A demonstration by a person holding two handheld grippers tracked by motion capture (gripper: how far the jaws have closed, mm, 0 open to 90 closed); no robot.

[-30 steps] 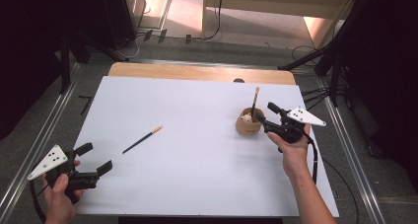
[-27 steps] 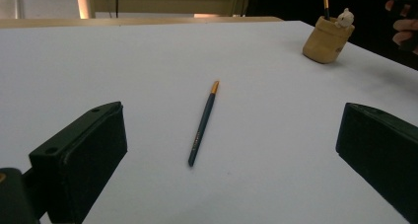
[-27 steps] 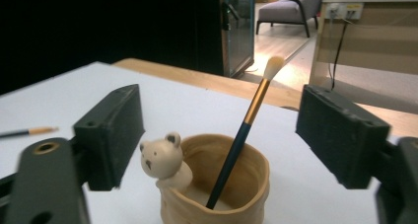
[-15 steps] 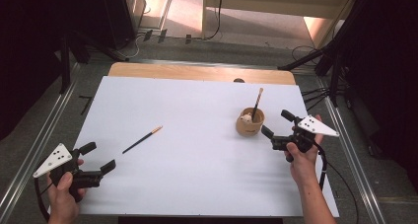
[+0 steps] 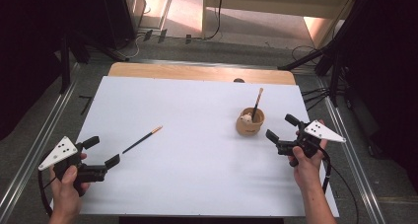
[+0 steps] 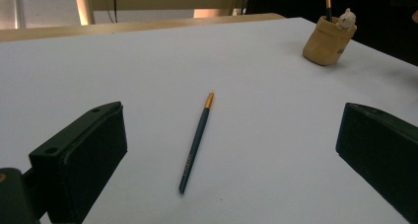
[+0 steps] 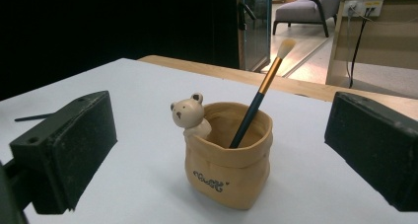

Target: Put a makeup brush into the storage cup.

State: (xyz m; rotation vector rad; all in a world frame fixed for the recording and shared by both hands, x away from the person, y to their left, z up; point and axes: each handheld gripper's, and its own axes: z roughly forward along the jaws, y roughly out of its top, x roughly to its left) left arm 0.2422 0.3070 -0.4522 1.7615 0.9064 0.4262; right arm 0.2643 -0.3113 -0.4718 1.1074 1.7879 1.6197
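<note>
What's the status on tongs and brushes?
Both tongs open, empty: left tongs, right tongs. One brush in holder; second brush flat on table. Nothing in the way.

White table (image 5: 197, 184) with brush (image 5: 142, 139), holder (image 5: 249, 122).

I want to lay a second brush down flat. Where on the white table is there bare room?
The white table is bare between the dark-handled brush lying flat and the tan bear-trimmed holder, and along the near edge between the left gripper and right gripper. It is tightest right of the holder, by the right gripper.
</note>
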